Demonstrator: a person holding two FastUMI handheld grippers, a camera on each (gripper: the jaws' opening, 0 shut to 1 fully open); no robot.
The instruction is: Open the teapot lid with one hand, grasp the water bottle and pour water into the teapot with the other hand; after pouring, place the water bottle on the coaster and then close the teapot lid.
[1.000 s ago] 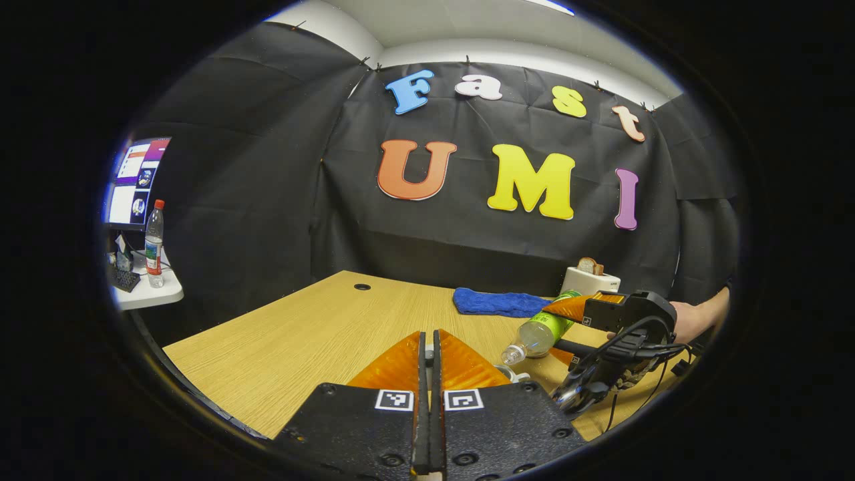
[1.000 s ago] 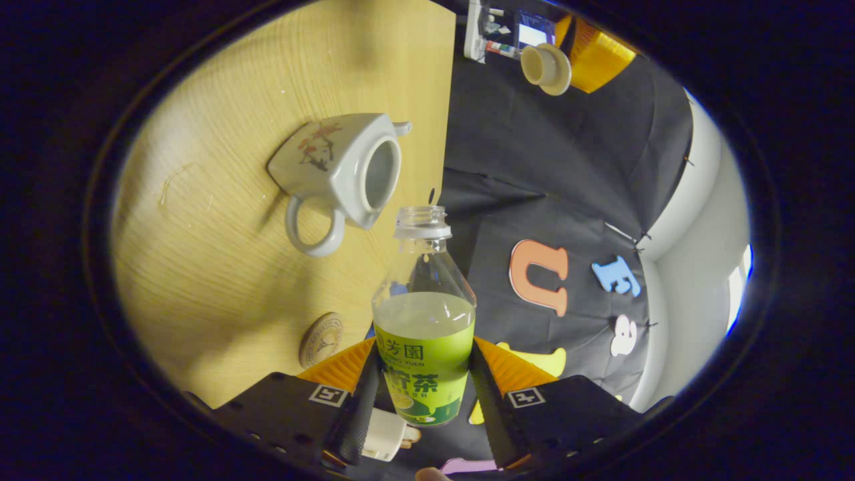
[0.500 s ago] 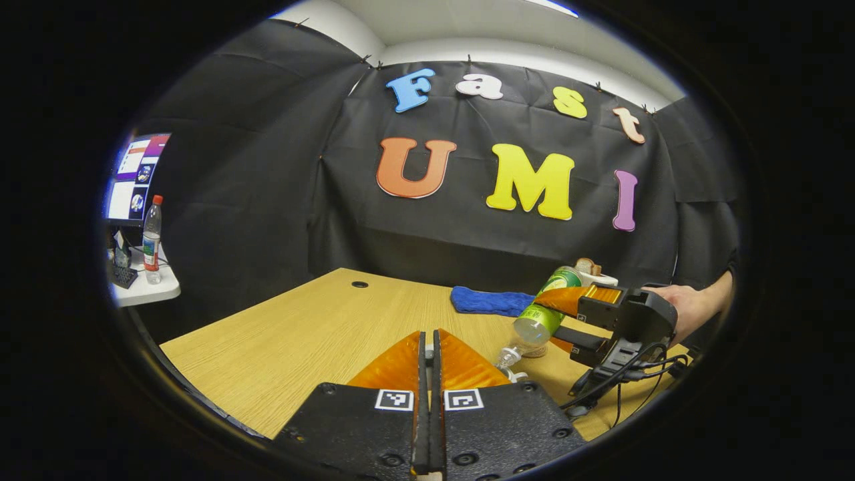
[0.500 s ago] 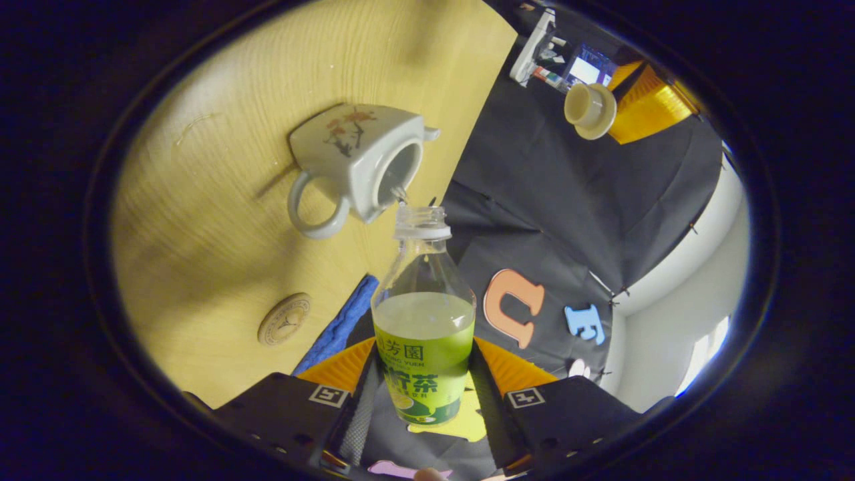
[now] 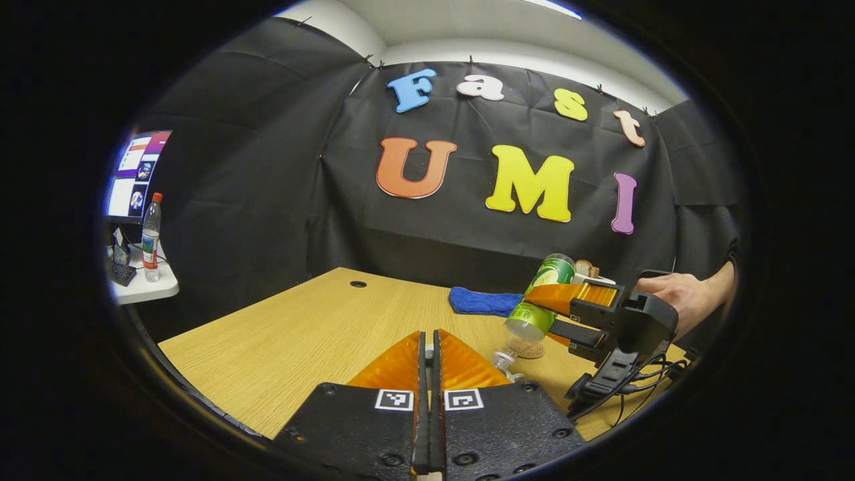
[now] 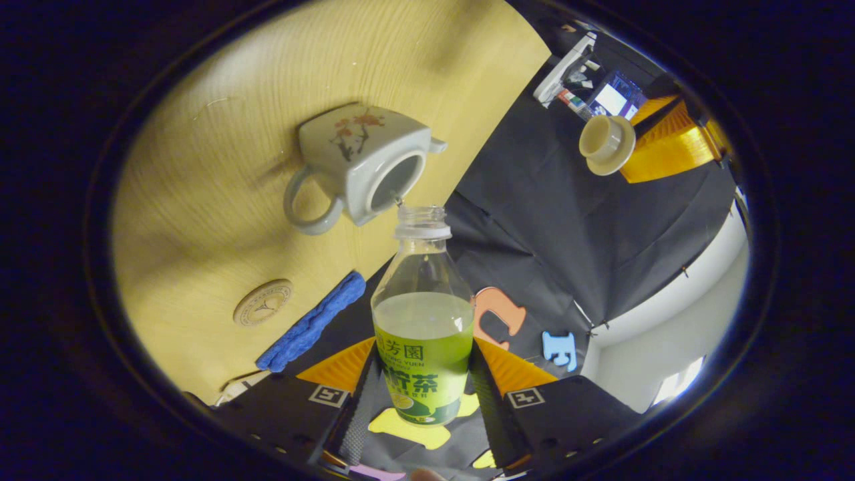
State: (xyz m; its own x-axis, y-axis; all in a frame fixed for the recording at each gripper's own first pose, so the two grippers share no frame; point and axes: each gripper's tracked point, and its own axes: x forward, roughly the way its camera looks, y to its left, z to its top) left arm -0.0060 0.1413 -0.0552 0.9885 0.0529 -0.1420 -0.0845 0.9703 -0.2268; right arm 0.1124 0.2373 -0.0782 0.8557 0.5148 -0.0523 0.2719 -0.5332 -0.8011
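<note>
My right gripper [image 6: 423,349] is shut on a green-labelled water bottle [image 6: 423,321], uncapped and tipped neck-down. Its mouth hangs just beside the open top of the white teapot [image 6: 361,167], and a thin trickle runs between them. A round wooden coaster [image 6: 262,302] lies on the table near the teapot. The teapot lid [image 6: 604,143] is held up in the air by the other gripper's fingers [image 6: 668,147]. In the left gripper view my left gripper [image 5: 431,337] has its jaws together, and the tilted bottle [image 5: 540,300] sits in the right gripper [image 5: 548,315] held by a hand [image 5: 681,294].
A blue cloth [image 5: 481,300] lies at the back of the wooden table [image 5: 300,341], with a white toaster [image 5: 591,272] behind the bottle. Left of the table's edge stand a small side table with a bottle [image 5: 151,237] and a monitor [image 5: 137,174].
The right gripper has tipped the bottle steeper, its base rising and its mouth dropping closer to the teapot opening. The left gripper has hardly moved.
</note>
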